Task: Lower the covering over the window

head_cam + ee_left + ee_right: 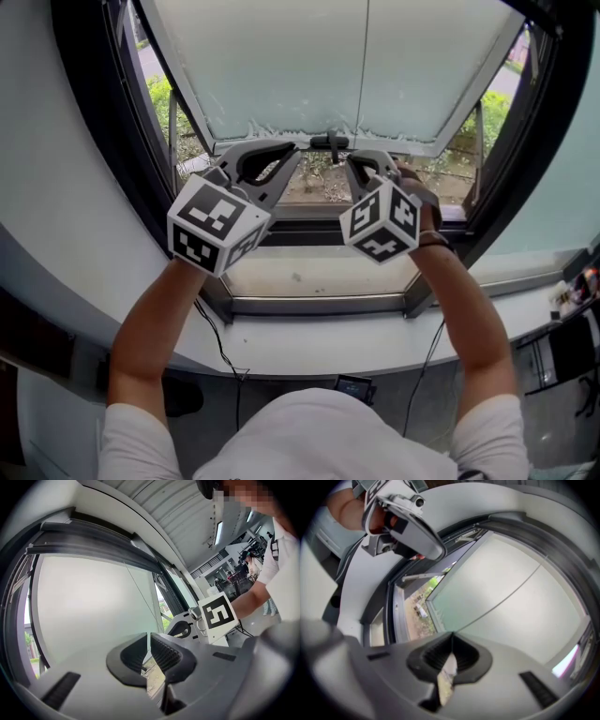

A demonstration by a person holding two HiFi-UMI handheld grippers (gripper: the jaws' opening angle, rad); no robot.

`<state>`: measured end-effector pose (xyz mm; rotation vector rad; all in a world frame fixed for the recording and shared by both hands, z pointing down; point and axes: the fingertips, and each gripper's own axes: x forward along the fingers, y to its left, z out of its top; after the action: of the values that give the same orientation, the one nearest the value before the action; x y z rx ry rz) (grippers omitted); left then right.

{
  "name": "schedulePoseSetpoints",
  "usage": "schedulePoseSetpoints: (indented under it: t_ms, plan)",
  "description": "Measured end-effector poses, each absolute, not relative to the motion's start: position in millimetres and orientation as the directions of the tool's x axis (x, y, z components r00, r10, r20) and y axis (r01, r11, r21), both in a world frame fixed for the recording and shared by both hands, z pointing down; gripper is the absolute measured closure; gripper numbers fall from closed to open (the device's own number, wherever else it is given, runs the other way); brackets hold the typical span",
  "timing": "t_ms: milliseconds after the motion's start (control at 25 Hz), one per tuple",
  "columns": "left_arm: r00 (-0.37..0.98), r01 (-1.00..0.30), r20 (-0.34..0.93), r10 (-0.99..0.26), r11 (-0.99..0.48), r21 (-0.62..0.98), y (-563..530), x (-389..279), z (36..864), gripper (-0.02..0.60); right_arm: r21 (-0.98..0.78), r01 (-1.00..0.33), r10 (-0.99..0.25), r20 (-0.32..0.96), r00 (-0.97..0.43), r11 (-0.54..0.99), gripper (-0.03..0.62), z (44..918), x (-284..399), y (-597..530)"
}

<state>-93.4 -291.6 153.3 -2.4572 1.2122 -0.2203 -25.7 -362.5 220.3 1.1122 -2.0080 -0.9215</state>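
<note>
A pale translucent roller blind covers most of the window, and its bottom rail hangs a little above the sill. A small dark pull handle sits at the rail's middle. My left gripper is shut, its tips against the rail just left of the handle, and I see nothing between them. My right gripper is at the handle's right end. Its jaws are shut where the blind's lower edge runs into the tips.
A dark window frame surrounds the opening. Below it lie a white sill and a curved ledge. Greenery and bare ground show through the gap under the blind. A cable hangs off the ledge.
</note>
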Motion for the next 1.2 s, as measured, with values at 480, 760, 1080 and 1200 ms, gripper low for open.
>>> schedulePoseSetpoints:
  t_ms: [480, 760, 1080, 1200]
  plan:
    - [0.592, -0.714, -0.04, -0.805, -0.5, -0.49, -284.2, -98.8, 134.3, 0.553, 0.837, -0.386, -0.896, 0.247, -0.368, 0.389, 0.572, 243.8, -23.0, -354.7]
    - [0.566, -0.708, -0.08, -0.821, -0.434, -0.556, -279.4, -114.4, 104.5, 0.484, 0.811, -0.381, -0.881, 0.317, -0.352, 0.445, 0.572, 282.2, -16.8, -348.7]
    - [0.528, -0.711, -0.112, -0.842, -0.366, -0.6, -282.4, -130.4, 74.6, 0.453, 0.799, -0.373, -0.872, 0.361, -0.33, 0.472, 0.572, 301.6, -15.0, -347.6]
    - [0.514, -0.709, -0.114, -0.85, -0.346, -0.615, -285.0, -134.7, 68.8, 0.448, 0.803, -0.362, -0.872, 0.369, -0.322, 0.474, 0.572, 310.4, -15.6, -346.7]
